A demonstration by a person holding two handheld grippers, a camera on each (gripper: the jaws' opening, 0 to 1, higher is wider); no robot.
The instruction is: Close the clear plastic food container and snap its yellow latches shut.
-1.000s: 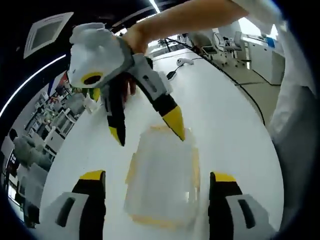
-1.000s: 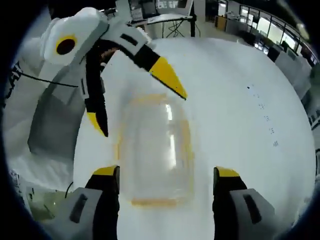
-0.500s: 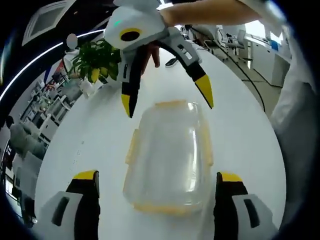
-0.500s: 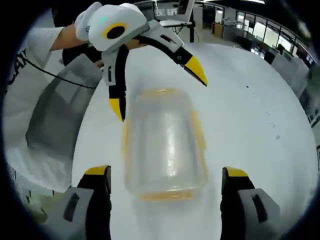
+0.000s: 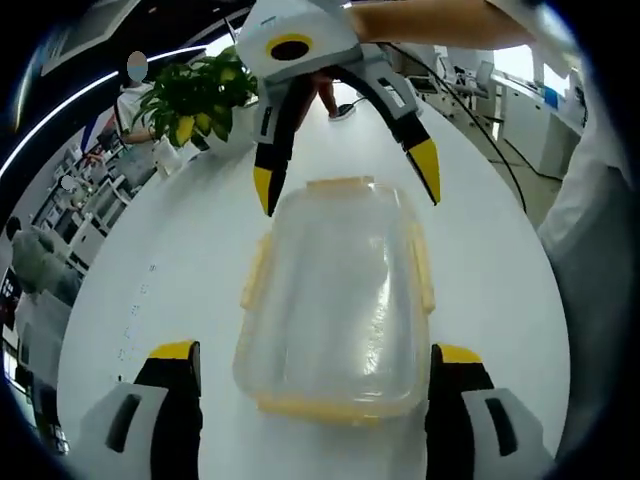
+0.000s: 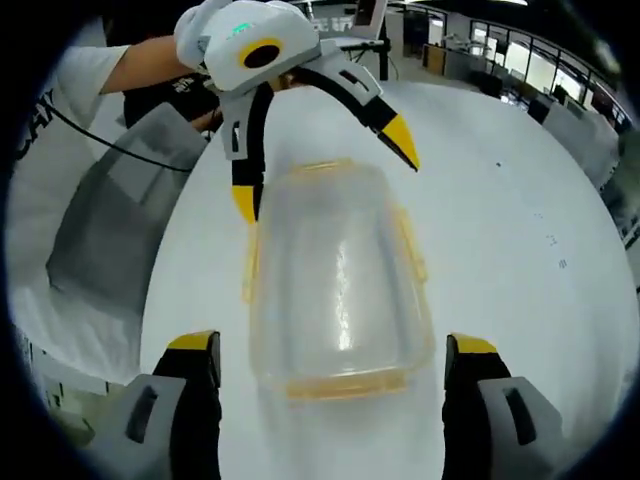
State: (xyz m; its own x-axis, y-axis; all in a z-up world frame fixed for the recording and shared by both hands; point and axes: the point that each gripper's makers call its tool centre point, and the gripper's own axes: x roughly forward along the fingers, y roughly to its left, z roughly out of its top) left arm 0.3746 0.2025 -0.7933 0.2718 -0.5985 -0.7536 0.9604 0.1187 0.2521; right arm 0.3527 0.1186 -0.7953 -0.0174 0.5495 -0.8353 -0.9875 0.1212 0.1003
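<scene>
Hand-held gripper, left [image 5: 310,385] and right [image 6: 330,385]: both released, jaws spread at opposite ends of clear plastic food container [image 5: 335,295] on white worktop [image 5: 480,270]; yellow latches [image 5: 422,265] apparently unsnapped; risk: uneven press skids container or leaves lid askew.

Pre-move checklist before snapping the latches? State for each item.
1. Lid on the container: ok, lid sits on top.
2. Yellow latches snapped: cannot tell, they look splayed outward.
3. Left hand-held gripper open: ok, jaws straddle one short end of the container.
4. Right hand-held gripper open: ok, jaws straddle the opposite end.
5. Container flat on the white table: ok.
</scene>
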